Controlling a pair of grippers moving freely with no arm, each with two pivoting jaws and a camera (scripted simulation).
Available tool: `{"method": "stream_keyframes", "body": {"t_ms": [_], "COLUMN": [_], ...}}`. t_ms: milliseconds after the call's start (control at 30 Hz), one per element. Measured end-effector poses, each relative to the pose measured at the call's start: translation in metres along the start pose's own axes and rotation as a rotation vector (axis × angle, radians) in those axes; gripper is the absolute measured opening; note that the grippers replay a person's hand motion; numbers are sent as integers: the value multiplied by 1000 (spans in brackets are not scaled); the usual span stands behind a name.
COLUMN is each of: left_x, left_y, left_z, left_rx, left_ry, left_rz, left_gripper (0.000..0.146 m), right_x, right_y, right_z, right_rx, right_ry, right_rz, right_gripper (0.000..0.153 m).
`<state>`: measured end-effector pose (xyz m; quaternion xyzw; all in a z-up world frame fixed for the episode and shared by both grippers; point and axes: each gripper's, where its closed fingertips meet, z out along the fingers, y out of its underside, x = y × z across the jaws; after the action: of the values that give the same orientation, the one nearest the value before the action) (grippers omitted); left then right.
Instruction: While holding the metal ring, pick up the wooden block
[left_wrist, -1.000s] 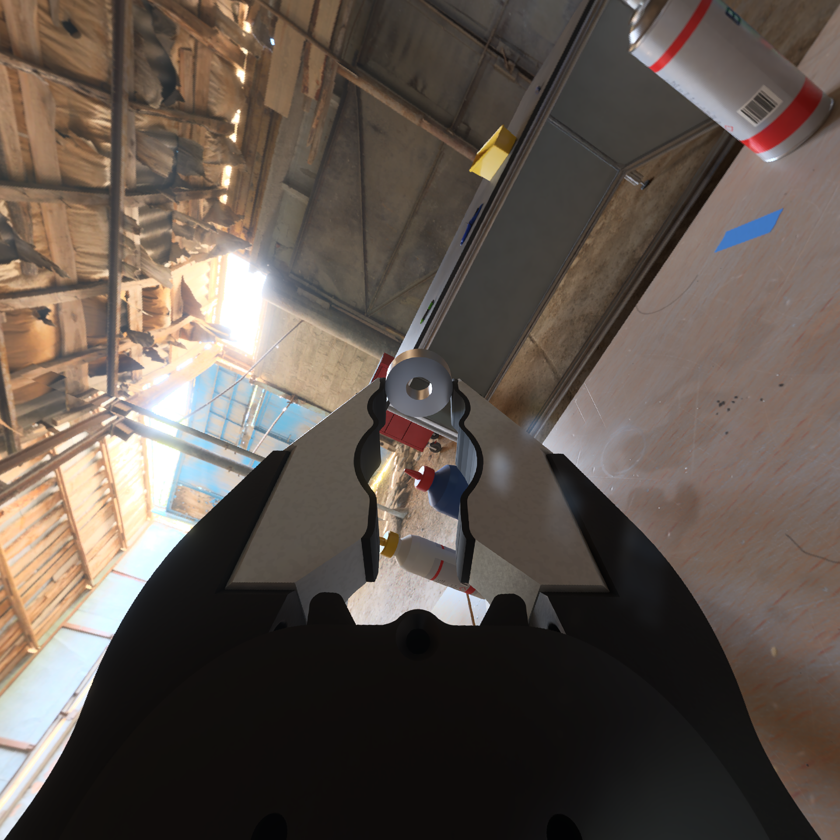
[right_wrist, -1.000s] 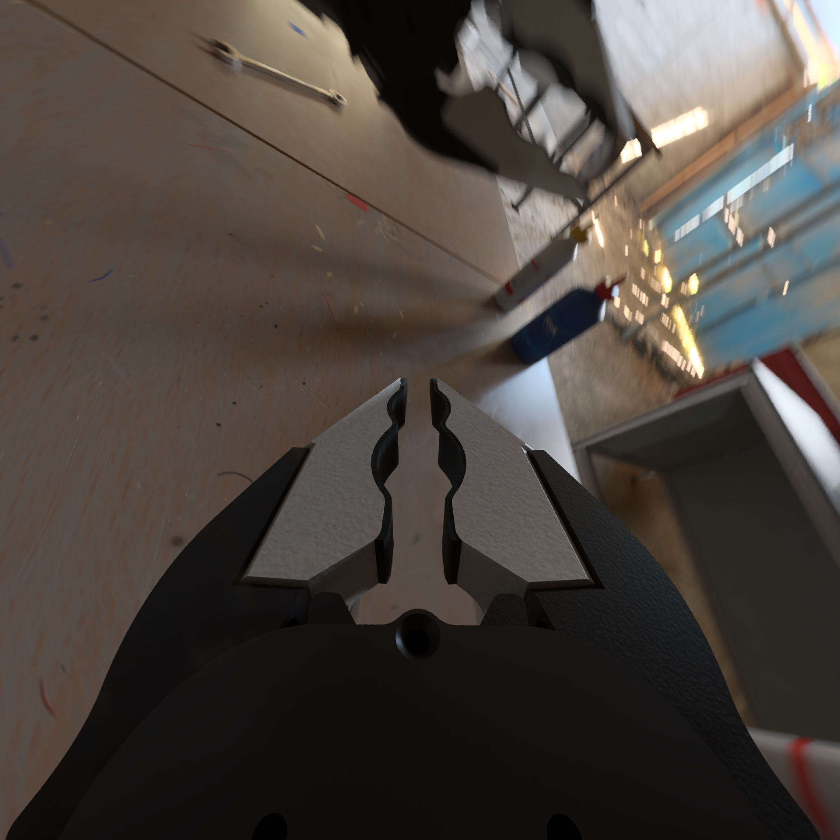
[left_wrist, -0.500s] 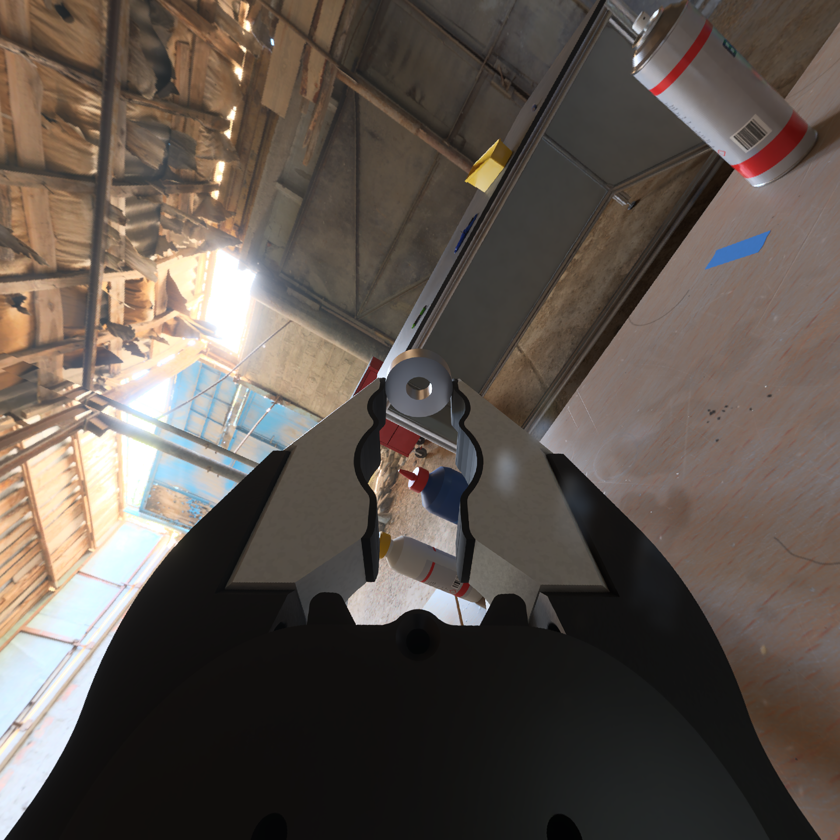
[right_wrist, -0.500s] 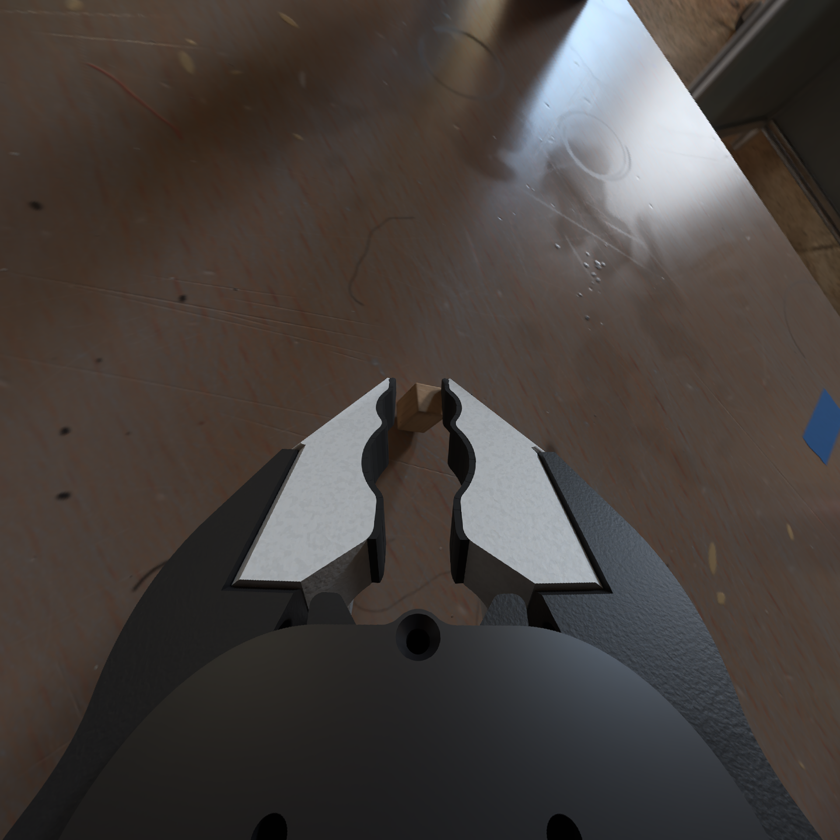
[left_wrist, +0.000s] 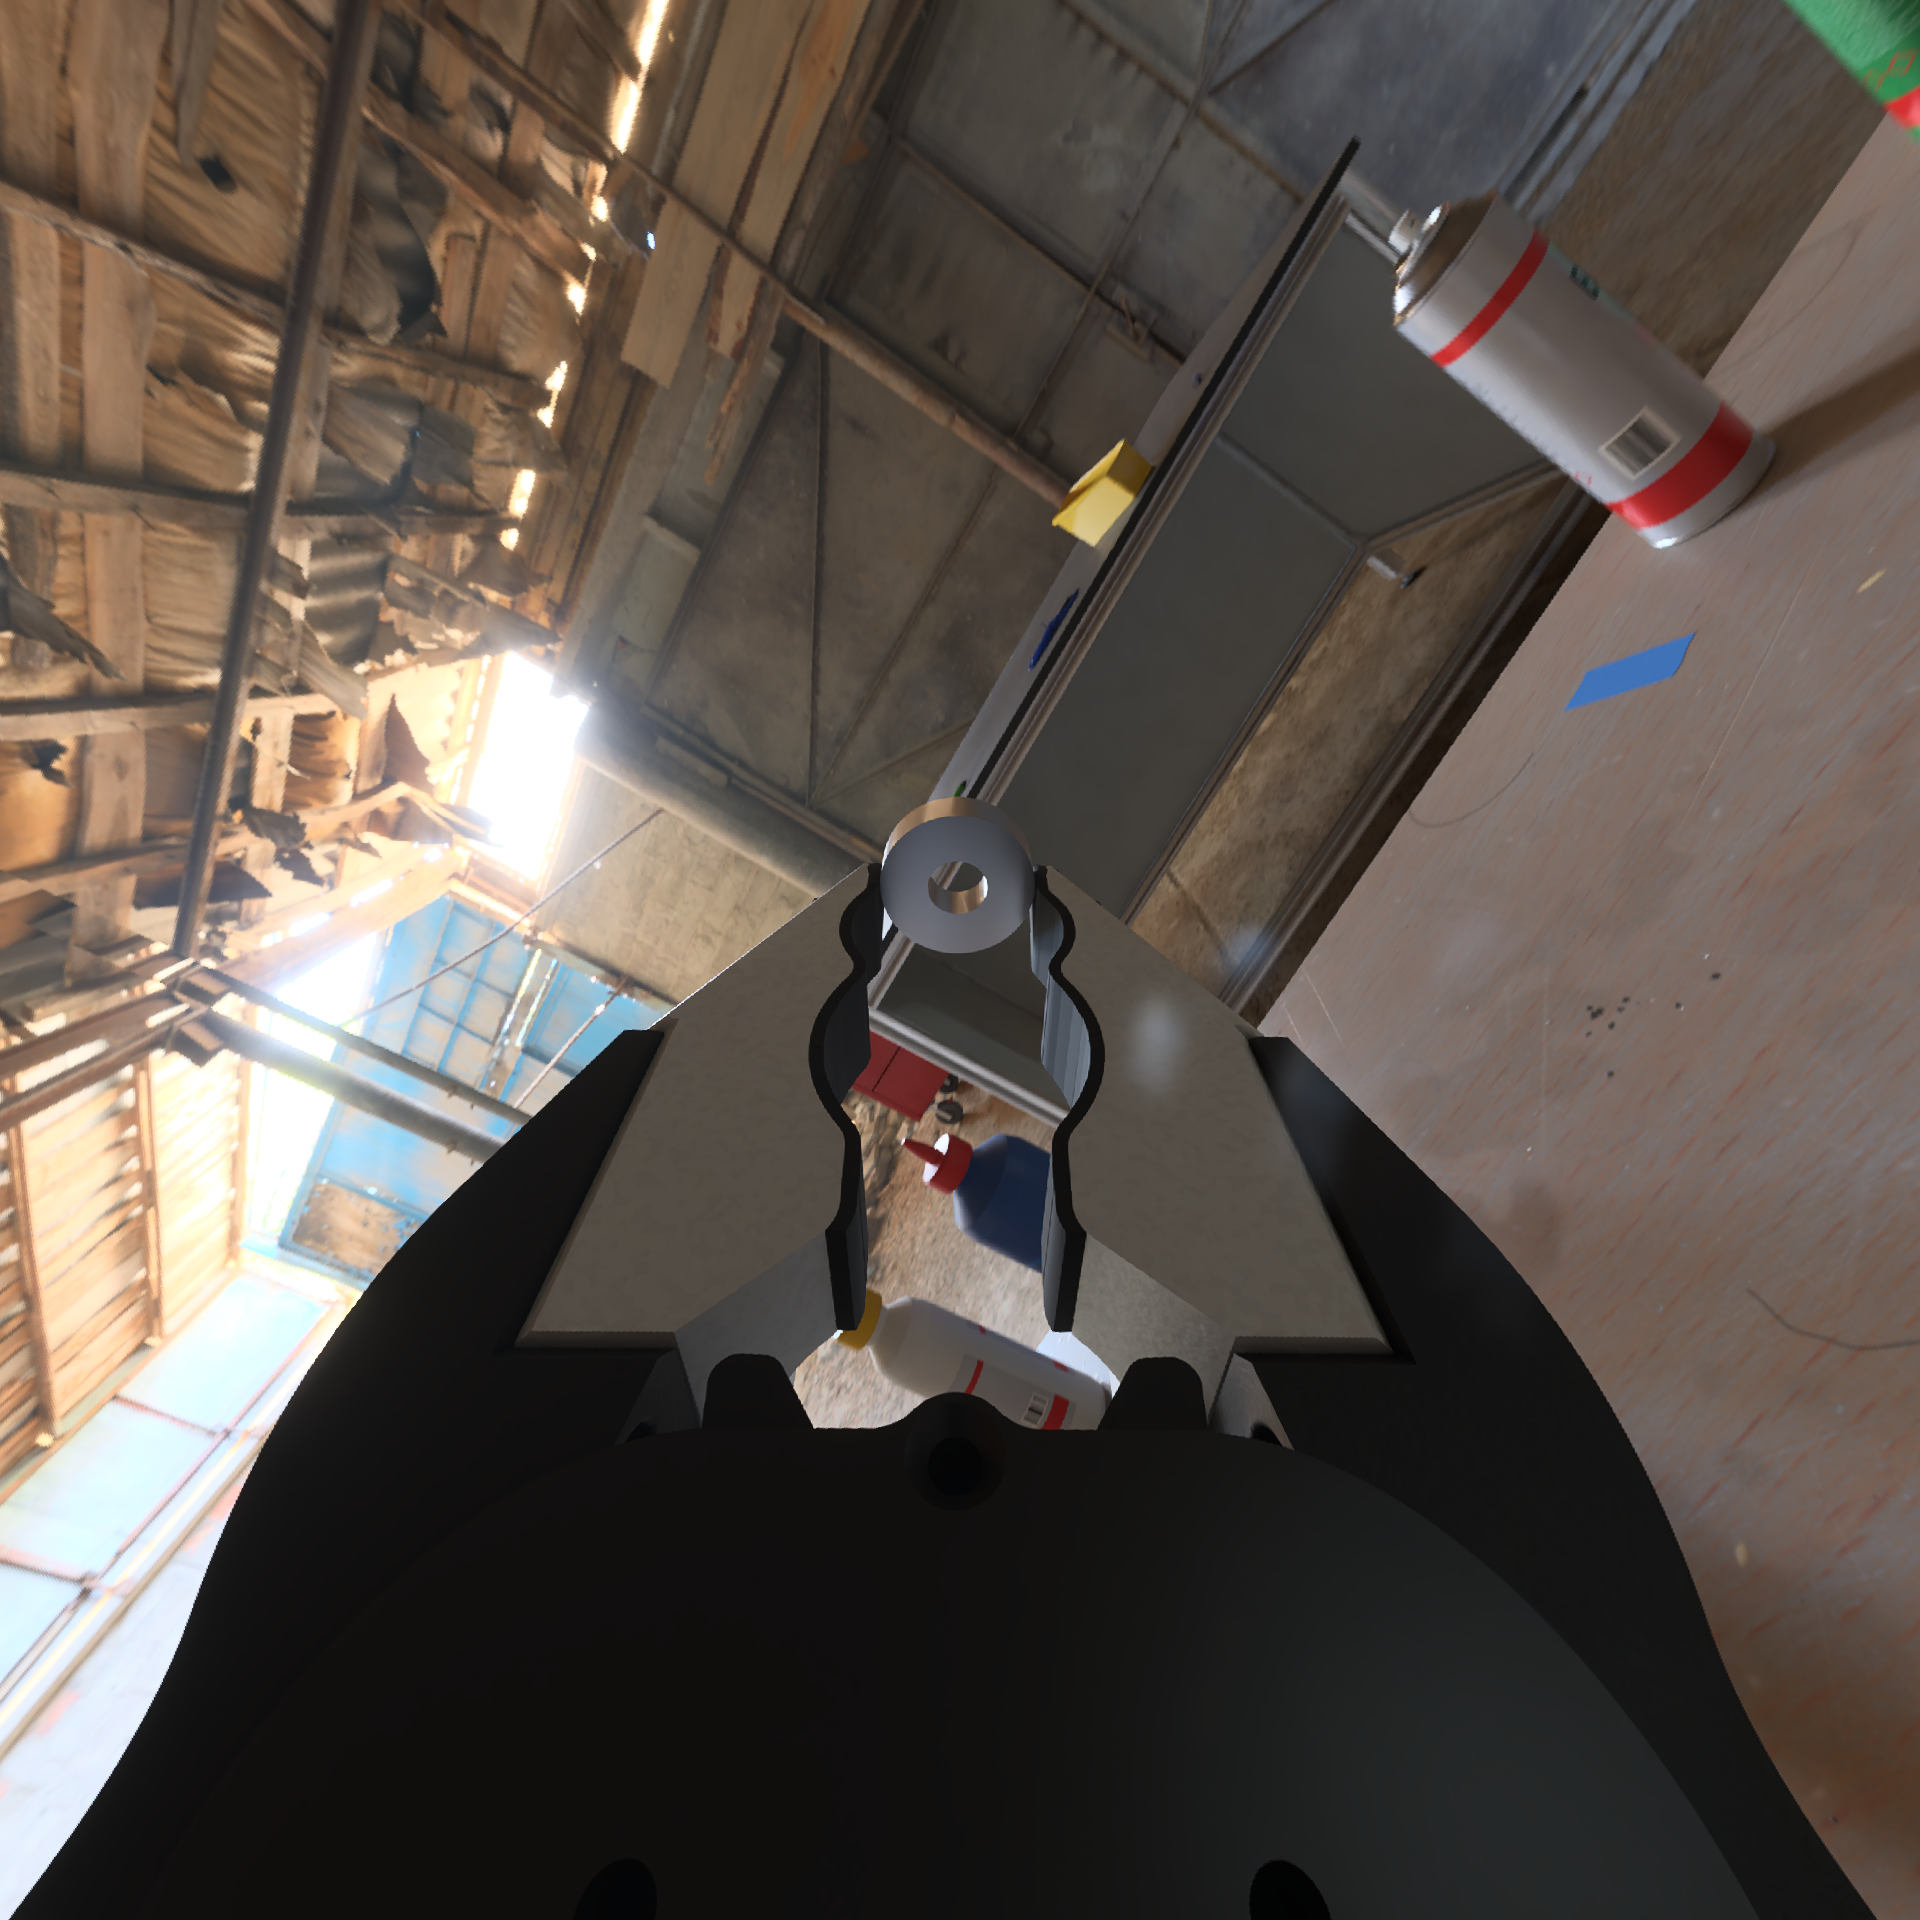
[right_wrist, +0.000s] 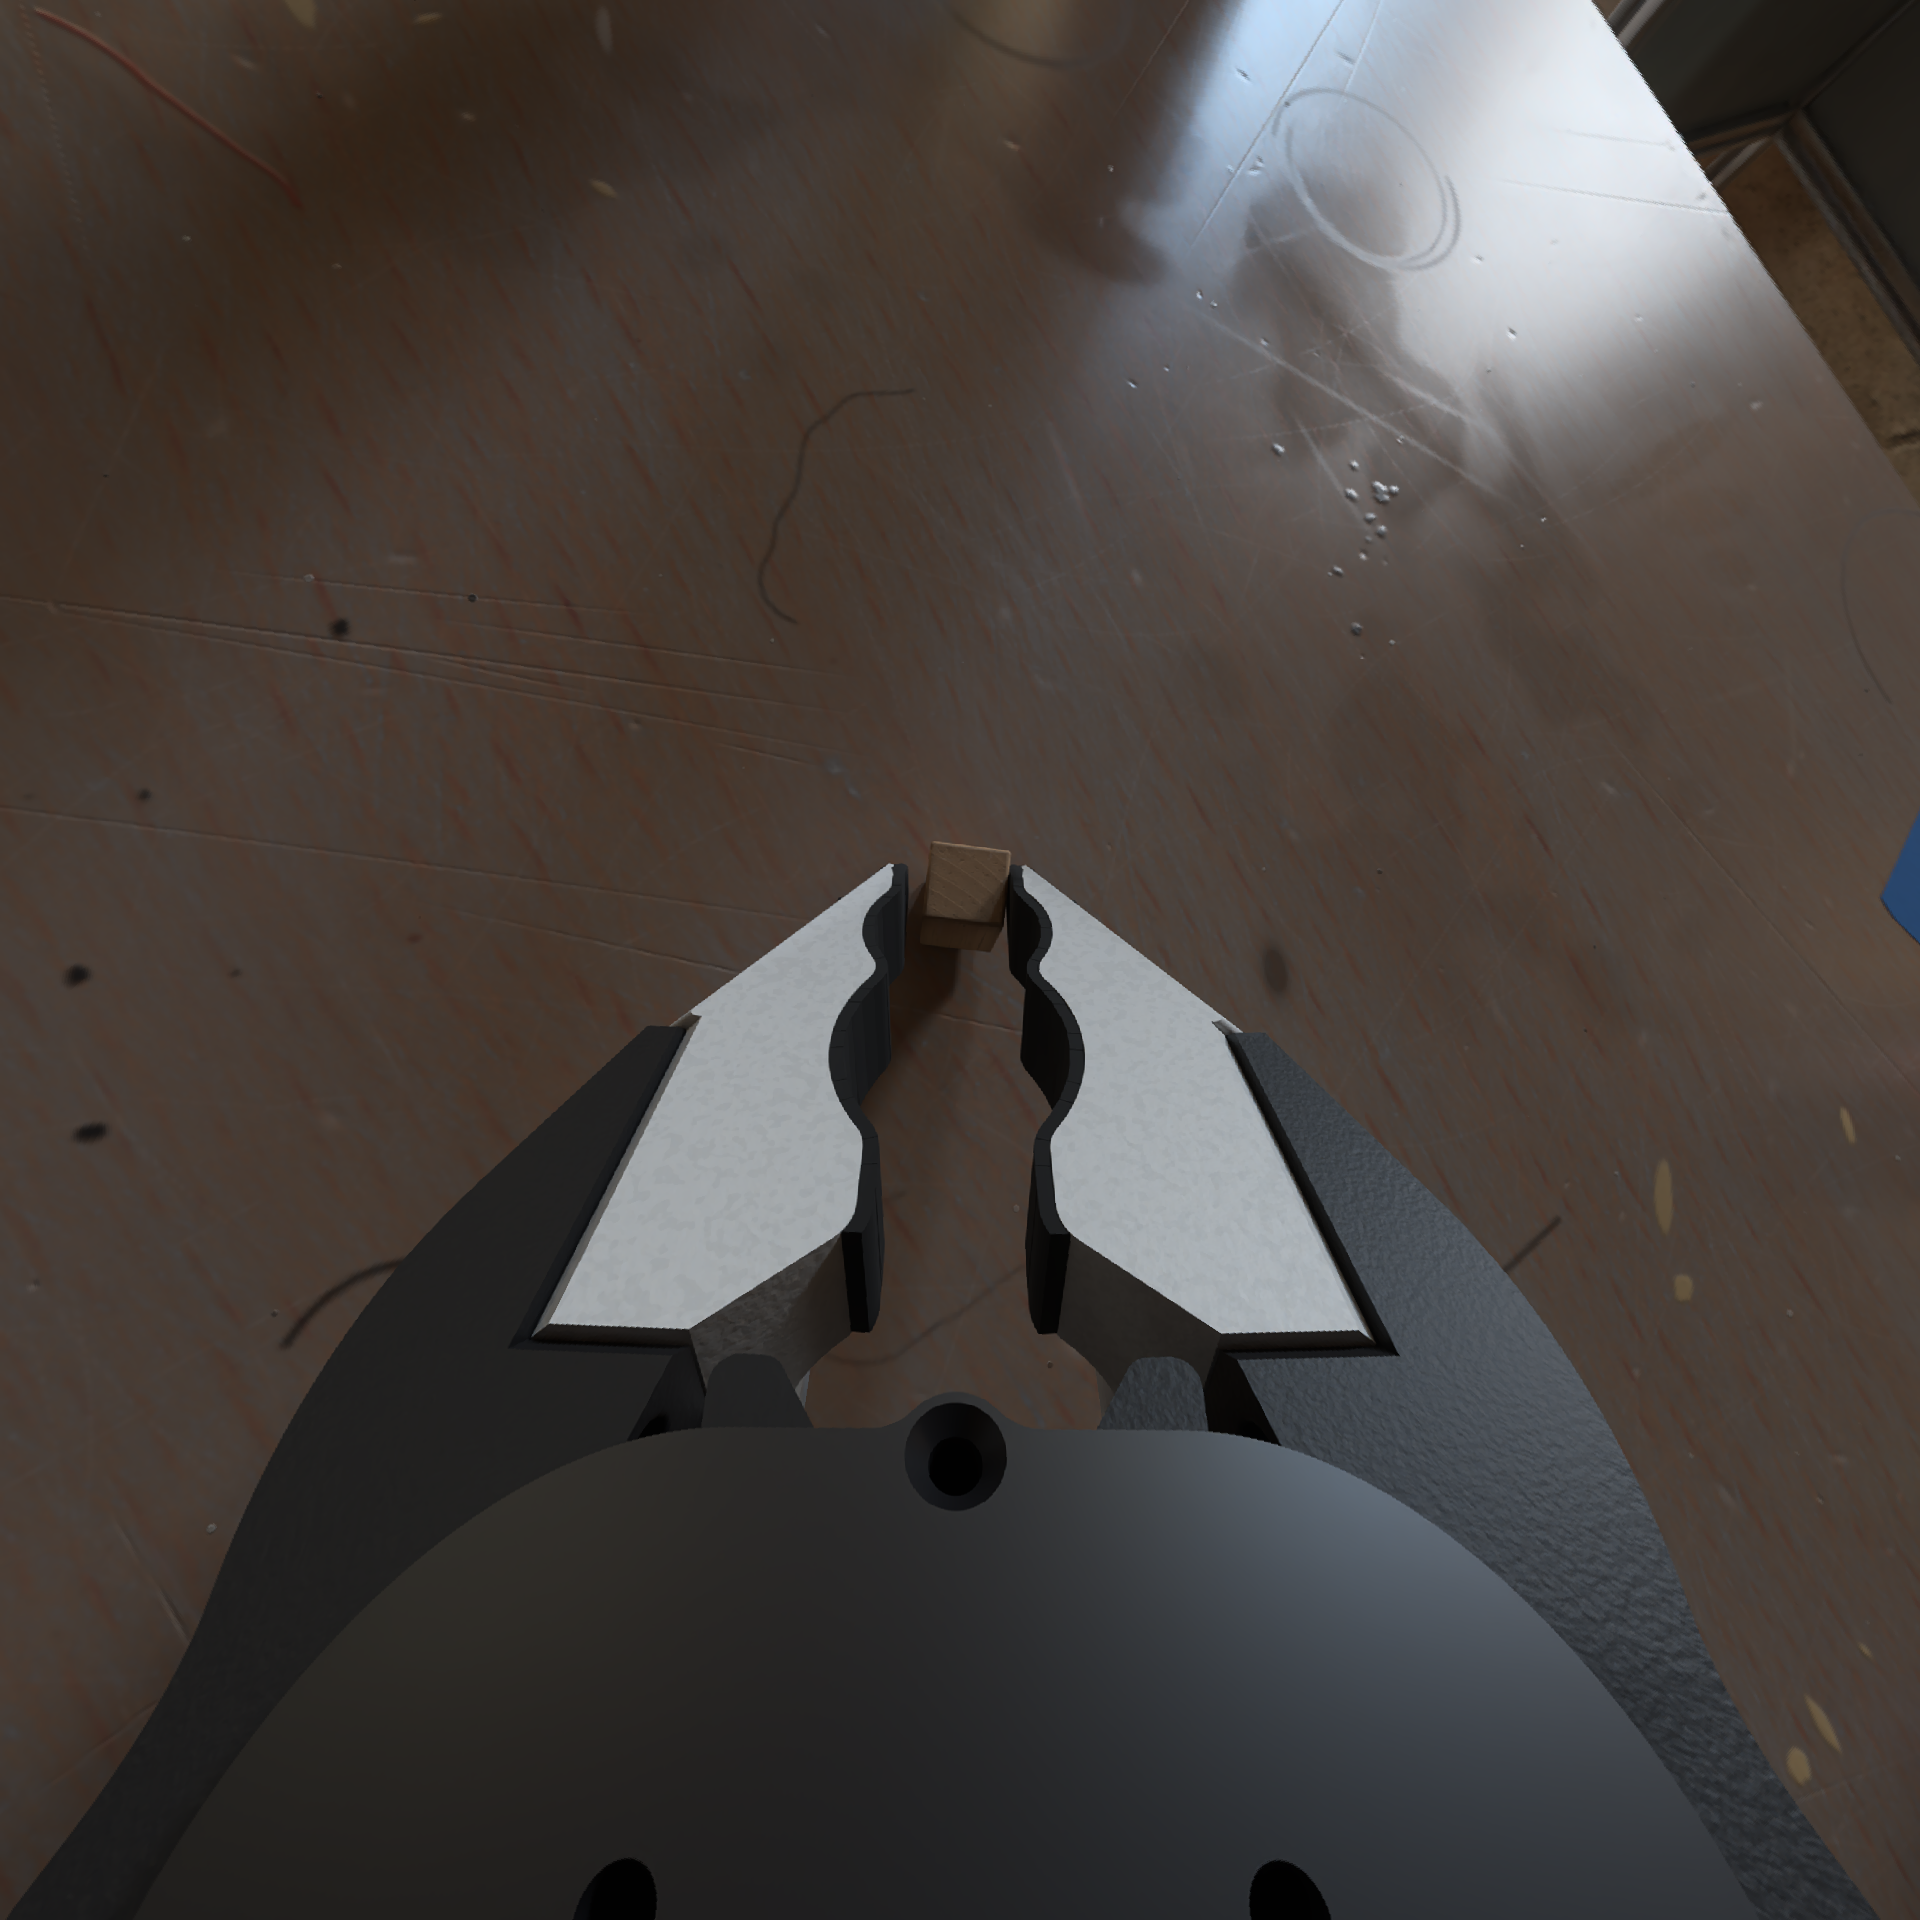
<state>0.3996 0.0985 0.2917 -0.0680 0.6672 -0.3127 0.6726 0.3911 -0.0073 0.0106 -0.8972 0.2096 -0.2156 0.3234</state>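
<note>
My left gripper (left_wrist: 956, 894) is shut on the metal ring (left_wrist: 956, 888), a grey washer pinched edge-on between the fingertips and held in the air beside the table. In the right wrist view the small wooden block (right_wrist: 964, 896) sits between the tips of my right gripper (right_wrist: 961, 899), which points down at the brown table (right_wrist: 623, 416). Both right fingertips press against the block's sides. I cannot tell whether the block is off the table.
A grey spray can (left_wrist: 1579, 374) with red bands stands near the table's edge. A blue tape patch (left_wrist: 1631, 670) lies on the table and also shows in the right wrist view (right_wrist: 1907, 883). A blue bottle (left_wrist: 997, 1195) and a white bottle (left_wrist: 977, 1371) lie beyond the table.
My right gripper swung from looking across the table to pointing down at it and came around the wooden block. My left gripper kept the ring and turned slightly.
</note>
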Motion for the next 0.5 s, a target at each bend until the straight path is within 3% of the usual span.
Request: {"method": "stream_keyframes", "body": {"t_ms": [267,500], "left_x": [11,27], "left_y": [-20,-24], "left_z": [-4,2], "left_rx": [117,121], "left_ry": [40,69], "left_rz": [8,51], "left_gripper": [28,28], "right_x": [-7,-7], "right_y": [-6,-80], "right_z": [-14,-116], "right_rx": [126,592], "right_ry": [-120,-135], "right_rz": [-51,-106], "right_gripper": [14,14]}}
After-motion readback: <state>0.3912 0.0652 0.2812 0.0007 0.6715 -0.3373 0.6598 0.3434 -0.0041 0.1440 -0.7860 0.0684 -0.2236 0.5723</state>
